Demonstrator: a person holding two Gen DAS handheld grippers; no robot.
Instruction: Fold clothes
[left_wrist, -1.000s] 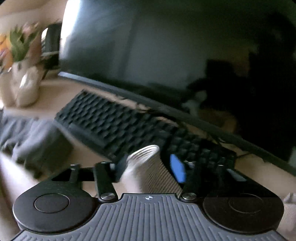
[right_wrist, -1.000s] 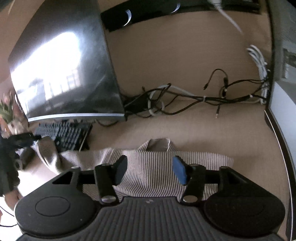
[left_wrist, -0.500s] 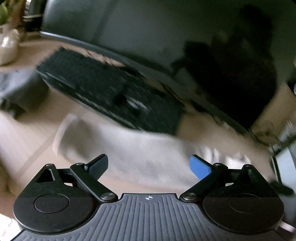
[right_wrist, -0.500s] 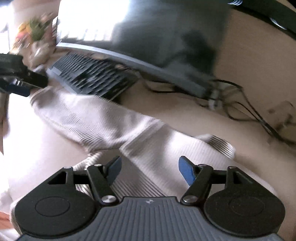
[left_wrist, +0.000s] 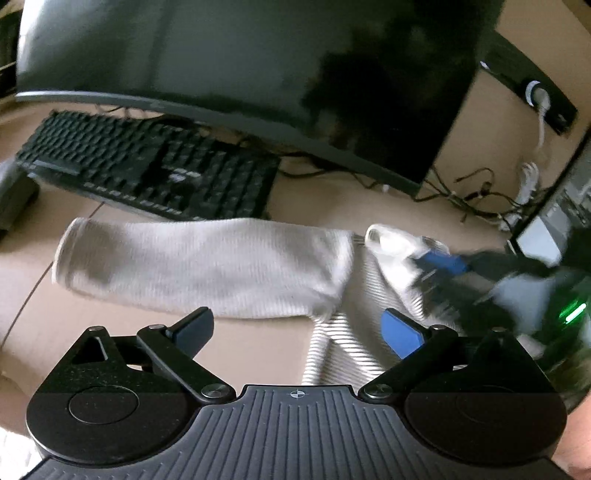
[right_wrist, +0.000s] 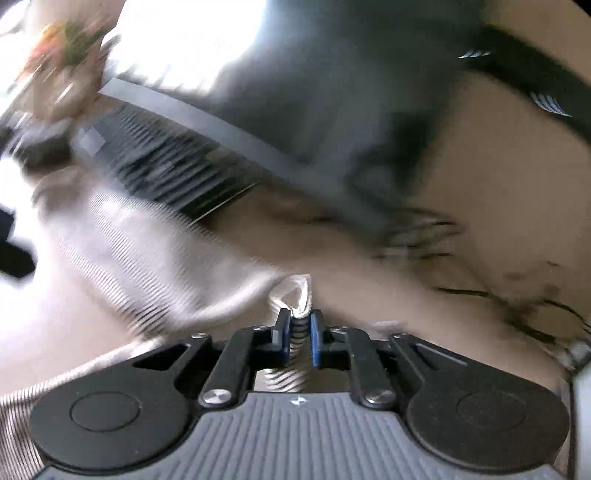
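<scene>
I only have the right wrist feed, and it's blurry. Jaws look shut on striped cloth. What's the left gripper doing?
Observer: The left gripper is wide open with nothing between its pads; it sits above the bare desk and the striped garment.
Operator: Where's the sleeve?
Observer: The sleeve lies flat across the desk, just in front of the keyboard, cuff end to the left of the left wrist view.
Operator: Is my gripper visible from there?
Observer: Yes, the right gripper shows at the right of that view, pinching a bunched part of the garment near the sleeve's inner end.
</scene>
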